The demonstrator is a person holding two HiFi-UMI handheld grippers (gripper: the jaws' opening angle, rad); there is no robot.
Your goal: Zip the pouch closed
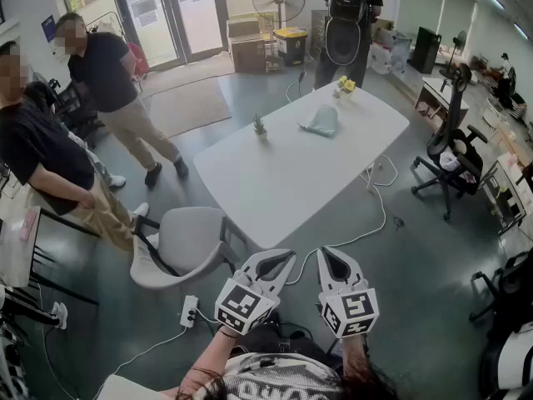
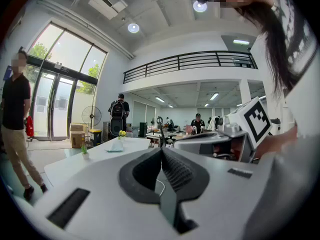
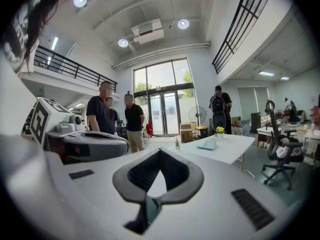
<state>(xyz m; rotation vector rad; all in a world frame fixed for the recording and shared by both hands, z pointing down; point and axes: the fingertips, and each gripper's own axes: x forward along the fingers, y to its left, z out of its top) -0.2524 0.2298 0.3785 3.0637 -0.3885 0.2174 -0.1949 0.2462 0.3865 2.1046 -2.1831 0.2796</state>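
Hovering side by side at 6 o'clock in the head view, the left gripper [image 1: 286, 259] and the right gripper [image 1: 327, 254] are just before the near corner of the white tabletop [image 1: 275, 182] and do not touch it. In the left gripper view the two jaws are pressed together at the tips with nothing between them; only the dark ribbed pads [image 2: 177, 171] face each other. In the right gripper view the jaws are also fully closed, and they hold nothing. Both grippers point almost level, a little downward, toward the tabletop.

The pouch [image 1: 321, 120], pale blue-white and soft in shape, lies on the tabletop toward 1 o'clock from the tabletop's middle, well apart from both grippers. Whether its zip is open or closed I cannot tell from here. A small green plant [image 1: 260, 126] stands at 9 o'clock from the pouch, and a little pot of yellow flowers [image 1: 346, 84] stands at 1 o'clock from it, near the far corner.

A grey chair [image 1: 179, 244] stands at 10 o'clock from the grippers, beside the tabletop's near edge, and a black office chair [image 1: 445, 152] is at 3 o'clock from the tabletop. A person in a black shirt [image 1: 104, 65] and a second person [image 1: 33, 148] stand at 9 to 10 o'clock of the scene. A person with a backpack [image 1: 346, 15] stands at 12 o'clock, behind the tabletop. A white cable [image 1: 379, 215] runs over the floor from the tabletop's right side toward the grippers
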